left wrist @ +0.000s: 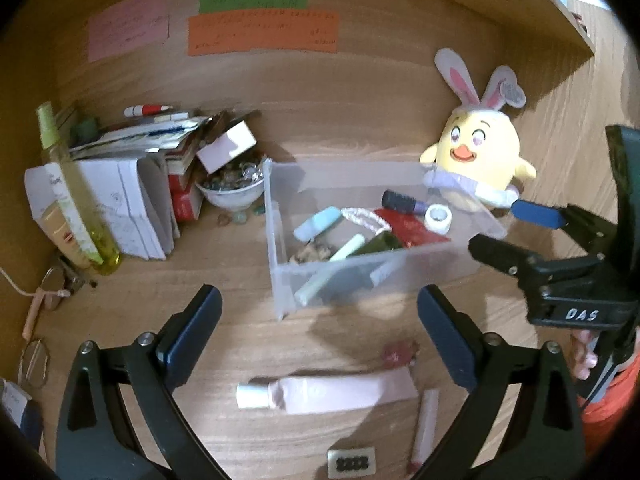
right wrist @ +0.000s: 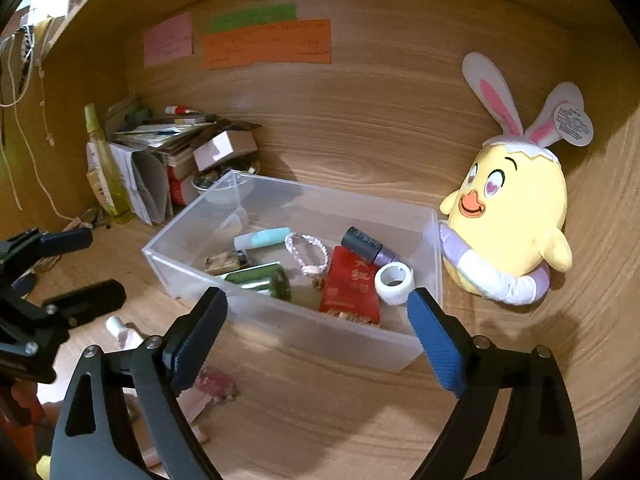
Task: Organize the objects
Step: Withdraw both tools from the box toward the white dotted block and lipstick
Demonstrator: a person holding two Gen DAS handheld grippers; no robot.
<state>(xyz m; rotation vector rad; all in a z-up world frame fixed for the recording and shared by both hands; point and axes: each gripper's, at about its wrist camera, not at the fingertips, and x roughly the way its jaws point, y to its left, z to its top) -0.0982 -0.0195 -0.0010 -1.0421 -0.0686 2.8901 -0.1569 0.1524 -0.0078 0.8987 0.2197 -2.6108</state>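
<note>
A clear plastic bin [left wrist: 280, 240] [right wrist: 176, 276] stands on the wooden desk and holds several small items: a white tape roll [right wrist: 394, 278], a red packet [right wrist: 352, 288], a dark tube [right wrist: 362, 244], a pale blue case [right wrist: 262, 238]. A pink tube [left wrist: 332, 392] lies on the desk in front of the bin, just ahead of my left gripper [left wrist: 320, 332], which is open and empty. My right gripper [right wrist: 316, 336] is open and empty over the bin's near wall; it shows at the right of the left wrist view [left wrist: 516, 232].
A yellow chick plush with bunny ears [left wrist: 476, 160] [right wrist: 516, 216] leans on the back wall right of the bin. Books, papers, a bowl of stones [left wrist: 232, 188] and a yellow spray bottle [left wrist: 76, 200] crowd the left corner. A pink stick [left wrist: 426, 424] and a small tag [left wrist: 352, 460] lie near the tube.
</note>
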